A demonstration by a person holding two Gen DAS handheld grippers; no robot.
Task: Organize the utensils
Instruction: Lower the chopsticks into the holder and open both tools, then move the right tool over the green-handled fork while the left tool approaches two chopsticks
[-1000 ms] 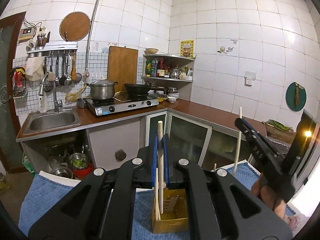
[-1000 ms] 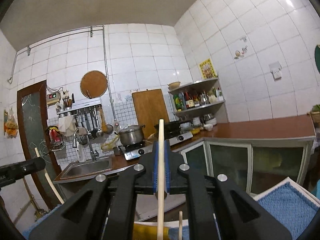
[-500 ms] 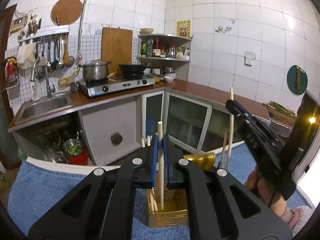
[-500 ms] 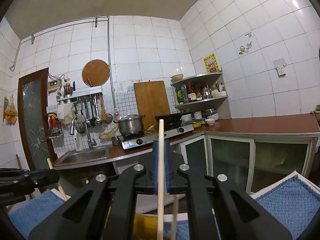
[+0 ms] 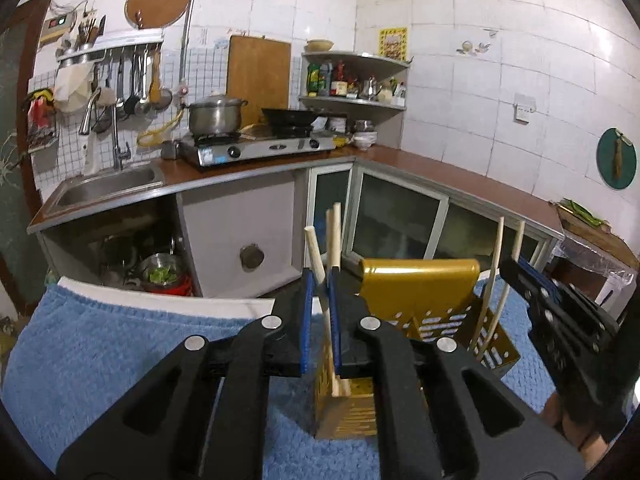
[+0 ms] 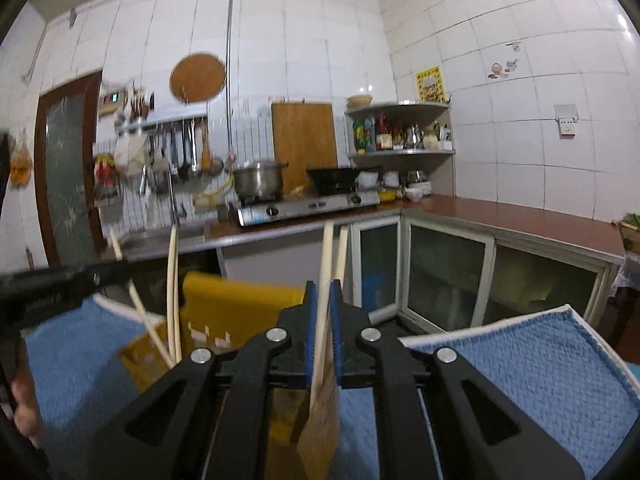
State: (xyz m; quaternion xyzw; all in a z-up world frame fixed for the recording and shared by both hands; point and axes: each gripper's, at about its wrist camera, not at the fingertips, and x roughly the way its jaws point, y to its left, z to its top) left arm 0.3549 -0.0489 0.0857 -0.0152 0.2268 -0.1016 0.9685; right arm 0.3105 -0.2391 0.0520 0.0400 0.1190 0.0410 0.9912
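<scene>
Chopsticks (image 5: 334,248) sit pinched in your left gripper (image 5: 320,320), jaws all but closed on the sticks w/ lower ends down inside a gold slotted holder (image 5: 424,280) that stands on a blue towel (image 5: 120,344). The log's tiny rise says the left jaws are just starting to open; the sticks stay between the pads. One stick leans left, the others stand near upright.

Your right gripper (image 6: 322,332) clamps a single pale chopstick (image 6: 326,264), jaws nearly closed on it, its lower end dipping into the holder (image 6: 236,312); a second stick stands just behind it. From the left view, the right gripper (image 5: 516,268) comes in at the right edge, w/ two more sticks (image 5: 494,280) leaning in the holder's right compartment. From the right view, the left gripper (image 6: 108,272) reaches in from the left.

Background: stove (image 5: 256,150), steel pot (image 5: 216,114), sink (image 5: 108,184), wood cutting board (image 5: 258,68) vs. white tile.
</scene>
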